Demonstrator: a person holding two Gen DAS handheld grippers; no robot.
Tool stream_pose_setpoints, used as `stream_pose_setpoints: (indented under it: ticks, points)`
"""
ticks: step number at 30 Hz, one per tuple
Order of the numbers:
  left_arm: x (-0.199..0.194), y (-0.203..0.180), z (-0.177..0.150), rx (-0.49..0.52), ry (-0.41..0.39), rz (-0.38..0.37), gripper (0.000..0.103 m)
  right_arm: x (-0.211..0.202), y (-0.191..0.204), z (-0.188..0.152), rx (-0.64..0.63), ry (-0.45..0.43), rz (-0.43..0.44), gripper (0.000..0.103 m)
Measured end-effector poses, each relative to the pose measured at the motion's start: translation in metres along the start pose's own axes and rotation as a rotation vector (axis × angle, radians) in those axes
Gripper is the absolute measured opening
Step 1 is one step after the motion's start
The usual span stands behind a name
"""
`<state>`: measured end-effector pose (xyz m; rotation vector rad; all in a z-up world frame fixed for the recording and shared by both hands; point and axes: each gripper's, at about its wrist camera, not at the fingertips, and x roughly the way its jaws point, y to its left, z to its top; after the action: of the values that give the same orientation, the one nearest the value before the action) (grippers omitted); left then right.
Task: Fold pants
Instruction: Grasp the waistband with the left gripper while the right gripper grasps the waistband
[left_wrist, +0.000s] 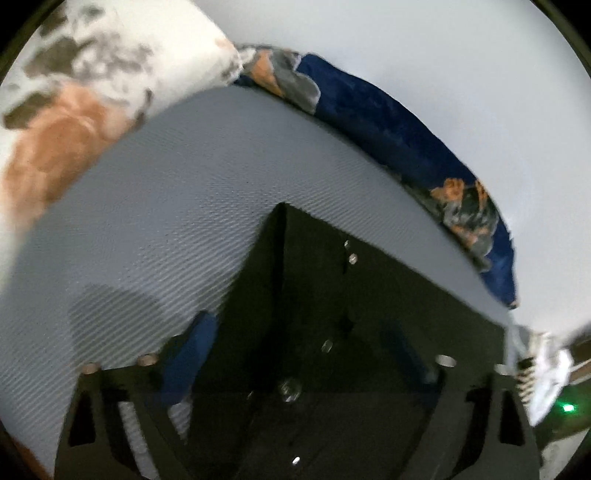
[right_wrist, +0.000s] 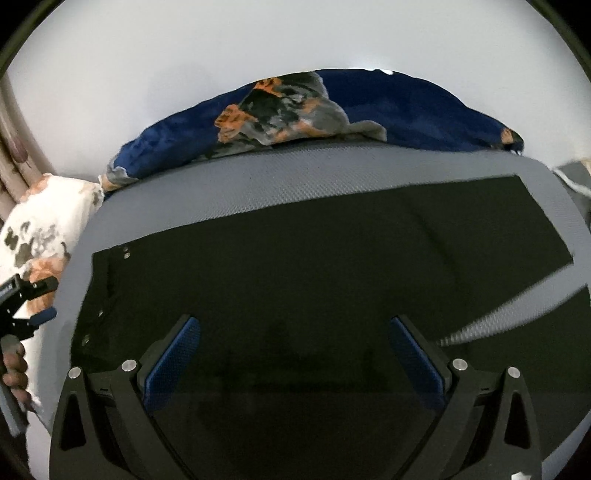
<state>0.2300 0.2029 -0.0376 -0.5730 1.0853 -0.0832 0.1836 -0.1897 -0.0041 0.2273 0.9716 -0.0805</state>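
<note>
A: The black pants (right_wrist: 314, 266) with small metal snaps are lying spread flat on a grey textured mat (right_wrist: 332, 173), the waist end toward the left in the right wrist view and a leg running off to the right.

B: What is the mat sitting on?

A: It looks like a bed rather than a surface. A dark blue blanket with orange and grey patches (right_wrist: 388, 110) is bunching along the mat's far edge, a white pillow with brown and orange blotches (left_wrist: 92, 74) is lying at one corner, and a plain pale wall is rising behind. A curtain is showing at the far left of the right view.

B: And the left gripper (left_wrist: 295, 354)?

A: Its jaws are standing apart with nothing pinched; it is hanging over a corner of the pants, and whether the blue pads (left_wrist: 188, 354) are touching the cloth I cannot tell, since the picture is blurring.

B: The right gripper (right_wrist: 295, 365)?

A: It is gaping wide above the middle of the dark cloth, holding nothing. At that view's left edge a person's hand (right_wrist: 14, 373) is clasping the other gripper's handle.
</note>
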Motion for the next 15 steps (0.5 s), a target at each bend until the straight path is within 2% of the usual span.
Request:
stream_pose_setpoints:
  ticks: [2, 3, 6, 10, 14, 15]
  points:
    - [0.012, 0.006, 0.012, -0.039, 0.041, -0.066, 0.062, 0.009, 0.004, 0.01, -0.015, 0.007, 0.0, 0.102]
    - [0.019, 0.008, 0.017, -0.056, 0.062, -0.098, 0.059, 0.013, 0.006, 0.014, -0.023, 0.009, -0.003, 0.102]
    - [0.035, 0.011, 0.031, -0.066, 0.09, -0.147, 0.057, 0.022, 0.01, 0.026, -0.047, 0.01, -0.013, 0.102]
    - [0.05, 0.018, 0.046, -0.065, 0.098, -0.137, 0.057, 0.035, 0.013, 0.038, -0.055, 0.012, -0.022, 0.102]
    - [0.067, 0.027, 0.054, -0.096, 0.141, -0.177, 0.057, 0.049, 0.013, 0.043, -0.058, 0.033, -0.033, 0.102]
    - [0.071, 0.027, 0.056, -0.096, 0.153, -0.188, 0.054, 0.052, 0.014, 0.043, -0.058, 0.041, -0.034, 0.102]
